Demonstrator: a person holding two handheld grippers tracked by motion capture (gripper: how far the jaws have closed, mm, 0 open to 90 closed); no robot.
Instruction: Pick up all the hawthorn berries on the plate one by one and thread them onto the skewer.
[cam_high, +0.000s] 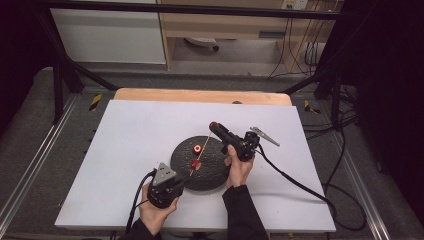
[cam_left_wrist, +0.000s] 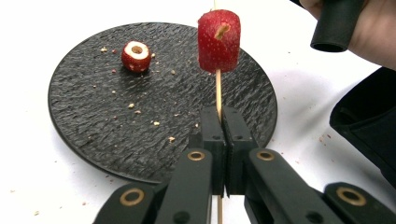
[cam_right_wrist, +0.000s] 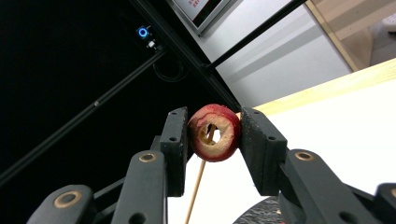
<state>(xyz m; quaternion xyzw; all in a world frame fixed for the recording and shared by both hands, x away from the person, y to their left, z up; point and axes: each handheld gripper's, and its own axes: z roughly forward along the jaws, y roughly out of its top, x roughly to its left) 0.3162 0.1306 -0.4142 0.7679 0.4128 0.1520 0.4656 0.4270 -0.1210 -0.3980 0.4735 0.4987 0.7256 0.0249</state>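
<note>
Skewer clamped in the left gripper, cored fruit ring pinched in the right, both over the black plate.

From the high view, the white table (cam_high: 125, 150) carries the round black plate (cam_high: 210, 172) at centre, and the left gripper (cam_high: 181, 181) sits at its near edge while the right gripper (cam_high: 216, 126) is up past its far side. The left gripper view brings in what that misses: jaws pressed tight on the thin wooden skewer (cam_left_wrist: 218, 91), a strawberry piece (cam_left_wrist: 219, 41) threaded partway up it, a second cored slice (cam_left_wrist: 136, 56) lying on the plate among crumbs. The right gripper view looks upward: its jaws squeeze a hollow fruit ring (cam_right_wrist: 215, 132), and the skewer's tip is showing through the hole.
</note>
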